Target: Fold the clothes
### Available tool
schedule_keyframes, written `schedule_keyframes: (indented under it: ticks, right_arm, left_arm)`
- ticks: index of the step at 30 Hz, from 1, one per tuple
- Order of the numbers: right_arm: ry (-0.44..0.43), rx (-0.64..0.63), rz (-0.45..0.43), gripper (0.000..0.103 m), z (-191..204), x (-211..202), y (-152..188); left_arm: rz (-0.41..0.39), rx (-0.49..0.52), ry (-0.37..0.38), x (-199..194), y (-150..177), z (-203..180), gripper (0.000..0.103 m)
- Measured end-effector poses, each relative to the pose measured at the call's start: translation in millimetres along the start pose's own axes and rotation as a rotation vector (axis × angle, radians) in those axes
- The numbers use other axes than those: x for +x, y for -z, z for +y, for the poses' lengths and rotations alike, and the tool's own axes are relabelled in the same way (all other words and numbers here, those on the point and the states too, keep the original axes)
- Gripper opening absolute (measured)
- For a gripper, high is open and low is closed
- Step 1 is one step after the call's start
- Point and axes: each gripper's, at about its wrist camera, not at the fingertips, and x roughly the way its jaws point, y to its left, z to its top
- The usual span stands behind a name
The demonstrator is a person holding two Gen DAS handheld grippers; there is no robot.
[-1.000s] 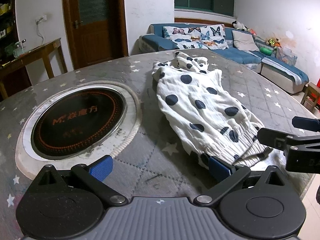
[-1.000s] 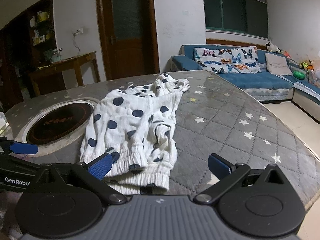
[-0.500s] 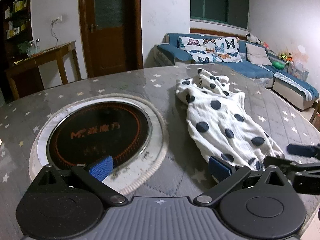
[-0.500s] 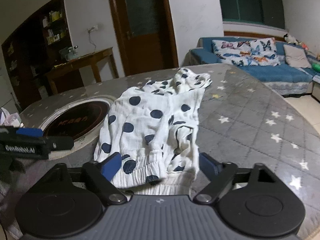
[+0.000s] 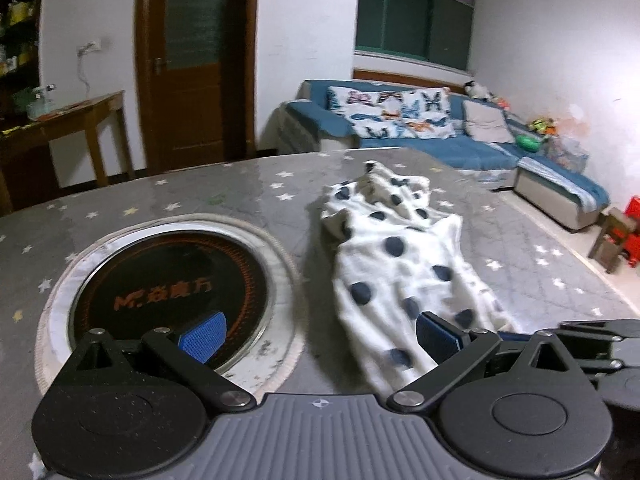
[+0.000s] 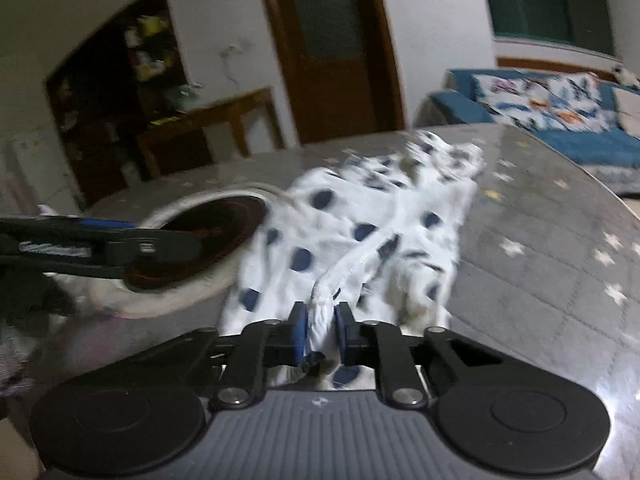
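Observation:
A white garment with dark blue dots [image 5: 404, 256] lies stretched out on the grey star-patterned table [image 5: 224, 196], right of the round cooktop. My left gripper [image 5: 316, 336] is open and empty, its right finger beside the garment's near end. My right gripper [image 6: 322, 328] is shut on a bunched fold at the garment's [image 6: 360, 224] near hem and holds it slightly raised. The right gripper also shows at the lower right of the left wrist view [image 5: 592, 340]. The left gripper shows at the left of the right wrist view [image 6: 100, 248].
A round black induction cooktop [image 5: 168, 288] with a white rim is set into the table, left of the garment. The table's curved edge [image 6: 616, 200] runs along the right. A blue sofa [image 5: 440, 132], a wooden side table [image 5: 68, 120] and a door [image 5: 192, 60] stand beyond.
My right gripper has closed on the garment's near hem and pulled it up and towards me. My left gripper has shifted left, towards the cooktop, and stayed open.

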Motion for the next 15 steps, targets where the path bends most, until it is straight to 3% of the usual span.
schedule_keyframes:
  ticks: [6,10,12,15]
  right_arm:
    - [-0.104,-0.146,-0.031,0.011,37,1,-6]
    - [-0.161,-0.205,-0.020,0.011,55,10,-5]
    - [-0.184,-0.220,-0.018,0.011,63,12,-1]
    - [-0.211,-0.230,-0.010,0.012,70,11,4]
  left_arm:
    - [0.015,-0.006,0.125,2,-17,-4,0.098]
    - [0.080,-0.005,0.163,21,-22,-3,0.095]
    - [0.114,-0.016,0.160,30,-21,-1,0.087]
    - [0.165,-0.051,0.178,43,-17,7,0.062]
